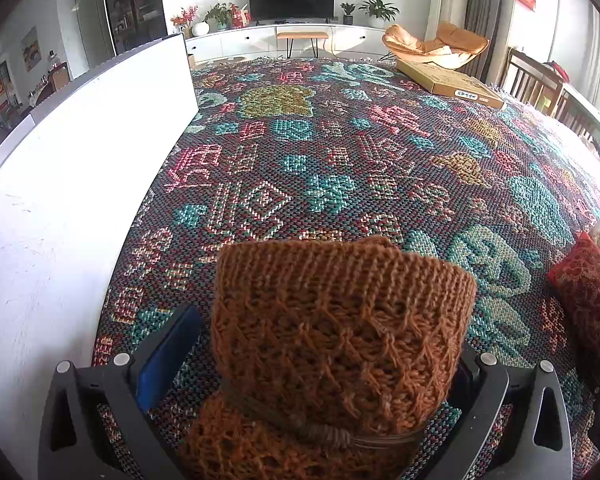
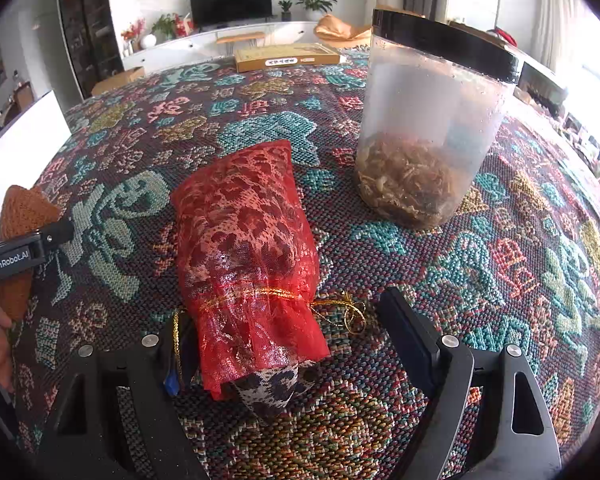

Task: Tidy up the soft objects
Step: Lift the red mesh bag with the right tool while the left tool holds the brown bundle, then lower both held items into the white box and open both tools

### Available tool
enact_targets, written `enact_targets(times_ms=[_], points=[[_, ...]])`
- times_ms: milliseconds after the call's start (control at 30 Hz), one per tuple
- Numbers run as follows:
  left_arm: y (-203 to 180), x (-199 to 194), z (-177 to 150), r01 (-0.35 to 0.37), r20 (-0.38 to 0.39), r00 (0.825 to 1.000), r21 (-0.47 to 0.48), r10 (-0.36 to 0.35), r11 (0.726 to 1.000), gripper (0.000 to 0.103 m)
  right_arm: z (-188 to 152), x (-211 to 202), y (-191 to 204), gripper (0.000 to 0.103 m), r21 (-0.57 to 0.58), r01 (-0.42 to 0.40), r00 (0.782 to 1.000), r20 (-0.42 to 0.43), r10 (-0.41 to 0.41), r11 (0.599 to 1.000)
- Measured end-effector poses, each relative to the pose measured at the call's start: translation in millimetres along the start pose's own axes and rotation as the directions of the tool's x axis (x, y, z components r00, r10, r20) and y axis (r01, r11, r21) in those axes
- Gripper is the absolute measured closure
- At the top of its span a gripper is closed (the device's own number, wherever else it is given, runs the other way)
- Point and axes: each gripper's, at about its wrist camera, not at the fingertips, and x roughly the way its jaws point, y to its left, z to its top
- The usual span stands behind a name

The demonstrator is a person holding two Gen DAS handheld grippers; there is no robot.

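An orange-brown knitted pouch, tied with a cord, lies on the patterned cloth between the open fingers of my left gripper. It also shows at the left edge of the right wrist view, with the left gripper around it. A red mesh drawstring bag with a leopard-print lining and a gold cord lies between the open fingers of my right gripper. Neither pouch looks pinched. The red bag also shows at the right edge of the left wrist view.
A clear plastic jar with a black lid and dried material inside stands right of the red bag. A flat yellow box lies at the table's far side. A white board stands along the left edge.
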Motion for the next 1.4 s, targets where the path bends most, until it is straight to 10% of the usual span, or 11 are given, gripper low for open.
enact_targets(times_ms=[800,1067,1400], points=[[-0.1,-0.1,-0.3,-0.001,0.0,1.0,0.0,0.001,1.0,0.0,-0.6,1.4,1.3,0.018,0.001,-0.007,1.0,0.001,0.007,1.0],[0.0,-1.1,2.0,0.04,-0.08,0.996,0.041,-0.036,0.998,0.0,-6.8,-26.7,-32.2,0.019,0.131,-0.23,0.973,0.02,0.229,0.964],[5.9,-20.0,-9.0,0.128,-0.153,0.981,0.071,-0.116,0.989,0.0,46.6,-8.3,41.6,0.023,-0.223,-0.148,0.983,-0.14,0.119,0.964]])
